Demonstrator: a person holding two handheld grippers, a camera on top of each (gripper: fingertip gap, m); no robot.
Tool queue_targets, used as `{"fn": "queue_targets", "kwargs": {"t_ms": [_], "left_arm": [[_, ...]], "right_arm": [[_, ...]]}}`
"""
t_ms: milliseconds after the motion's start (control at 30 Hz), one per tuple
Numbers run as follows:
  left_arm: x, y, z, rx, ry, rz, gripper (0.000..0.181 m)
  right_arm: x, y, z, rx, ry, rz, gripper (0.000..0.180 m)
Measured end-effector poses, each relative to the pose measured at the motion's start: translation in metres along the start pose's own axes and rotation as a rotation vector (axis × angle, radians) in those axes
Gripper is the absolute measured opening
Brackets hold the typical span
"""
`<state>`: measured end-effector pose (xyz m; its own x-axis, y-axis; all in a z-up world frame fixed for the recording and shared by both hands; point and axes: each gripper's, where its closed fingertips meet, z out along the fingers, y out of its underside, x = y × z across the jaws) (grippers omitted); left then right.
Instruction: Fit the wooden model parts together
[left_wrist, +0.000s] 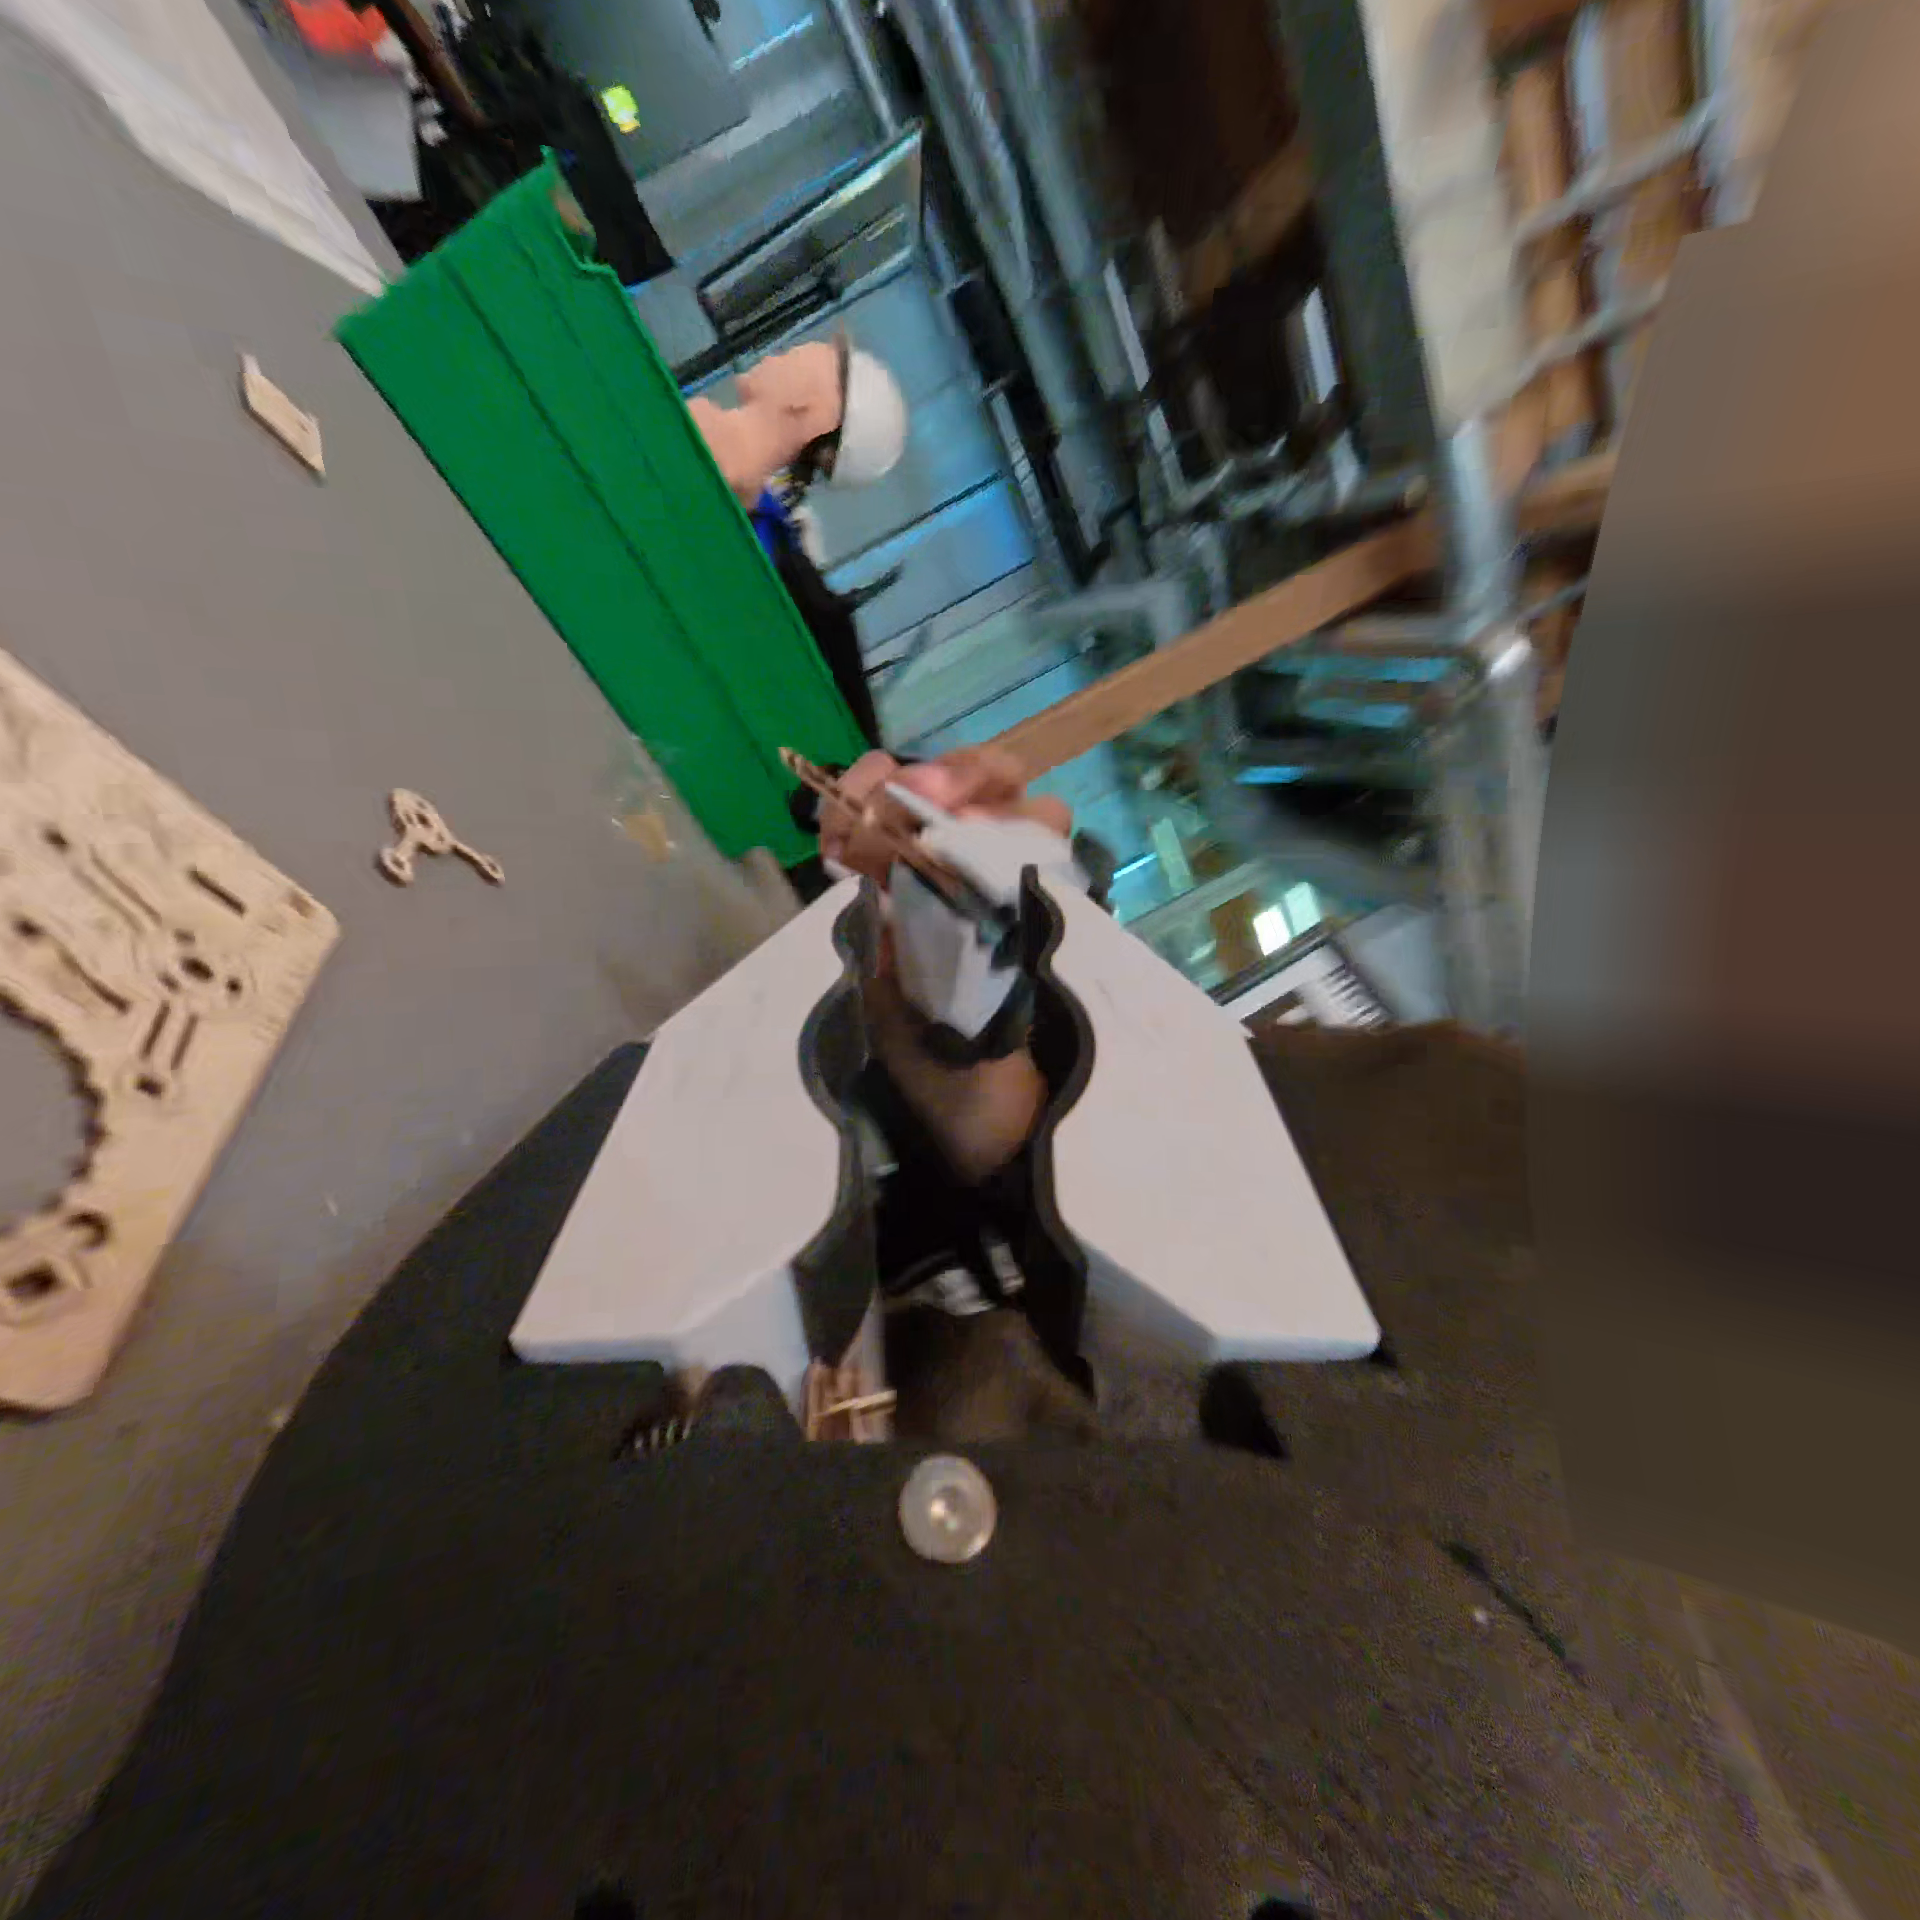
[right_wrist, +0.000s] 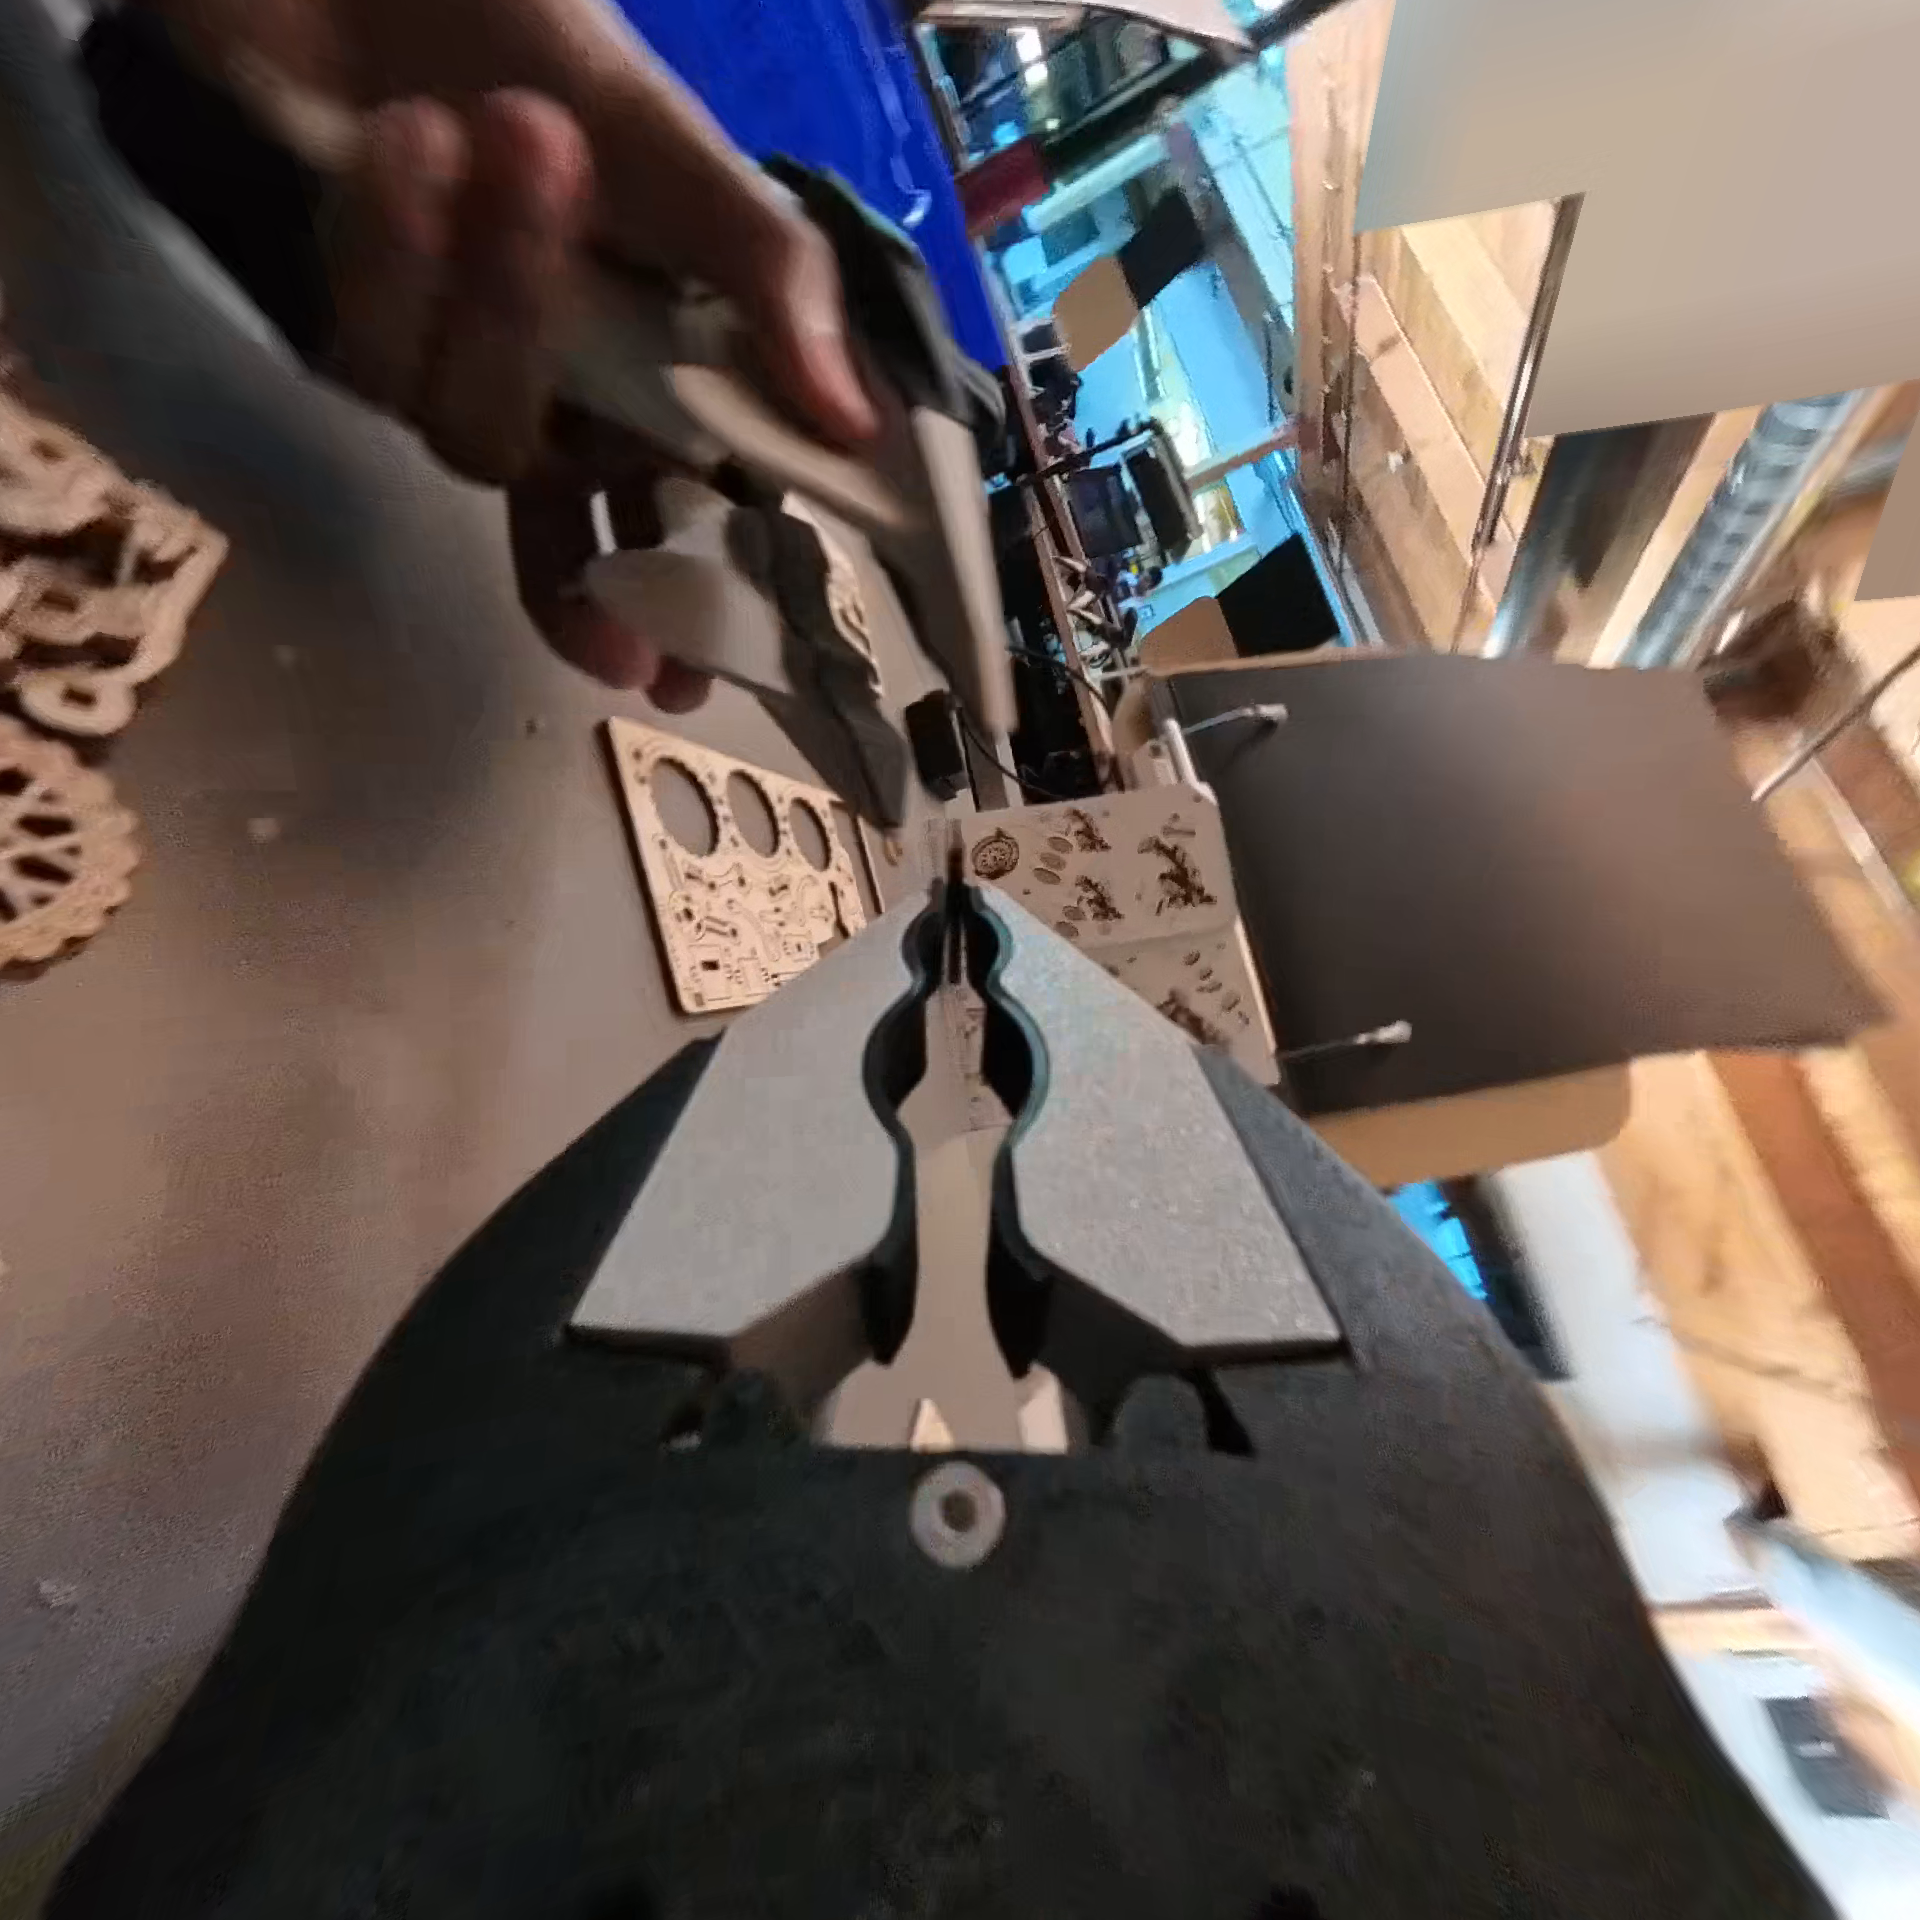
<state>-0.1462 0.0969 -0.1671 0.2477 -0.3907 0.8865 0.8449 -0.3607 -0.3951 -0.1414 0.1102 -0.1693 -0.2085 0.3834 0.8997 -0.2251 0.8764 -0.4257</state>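
My right gripper (right_wrist: 953, 896) is shut on a thin flat wooden part (right_wrist: 952, 857), seen edge-on between its tips. In the left wrist view that gripper (left_wrist: 902, 831) is held by a hand straight ahead, and the wooden part (left_wrist: 821, 787) sticks out of it towards the upper left. My left gripper (left_wrist: 951, 904) is open with nothing between its pads, pointing at the right gripper from close by. In the right wrist view the left gripper is blurred at upper left, with one white finger (right_wrist: 961, 540) showing below a hand (right_wrist: 582, 260).
On the grey table (left_wrist: 416, 623) lie a cut-out wooden sheet (left_wrist: 125, 1039), a small wooden part (left_wrist: 426, 842) and a small flat piece (left_wrist: 281, 410). A green bin (left_wrist: 592, 499) stands behind. A sheet with round holes (right_wrist: 738, 883), a printed sheet (right_wrist: 1122, 894) and loose cut-outs (right_wrist: 62, 727) lie nearby.
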Motion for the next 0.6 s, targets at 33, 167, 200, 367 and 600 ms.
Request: {"fn": "queue_targets", "kwargs": {"t_ms": [33,167,200,367,600], "left_arm": [[-0.004,-0.002,-0.002,0.018,0.011,-0.082,0.024],[-0.014,0.008,-0.001,-0.039,-0.048,-0.098,0.017],[-0.015,0.011,0.0,-0.06,-0.062,-0.081,0.015],[-0.02,0.01,-0.002,-0.07,-0.079,-0.097,0.003],[-0.026,0.008,-0.006,-0.071,-0.104,-0.081,0.005]], "right_arm": [[-0.007,-0.003,0.002,-0.008,-0.007,-0.078,0.001],[-0.025,-0.014,0.004,0.004,-0.024,-0.279,0.0],[-0.028,-0.016,0.004,0.012,-0.029,-0.297,0.0],[-0.032,-0.01,0.004,0.003,-0.047,-0.298,0.002],[-0.031,-0.005,0.0,0.022,-0.075,-0.244,0.001]]}}
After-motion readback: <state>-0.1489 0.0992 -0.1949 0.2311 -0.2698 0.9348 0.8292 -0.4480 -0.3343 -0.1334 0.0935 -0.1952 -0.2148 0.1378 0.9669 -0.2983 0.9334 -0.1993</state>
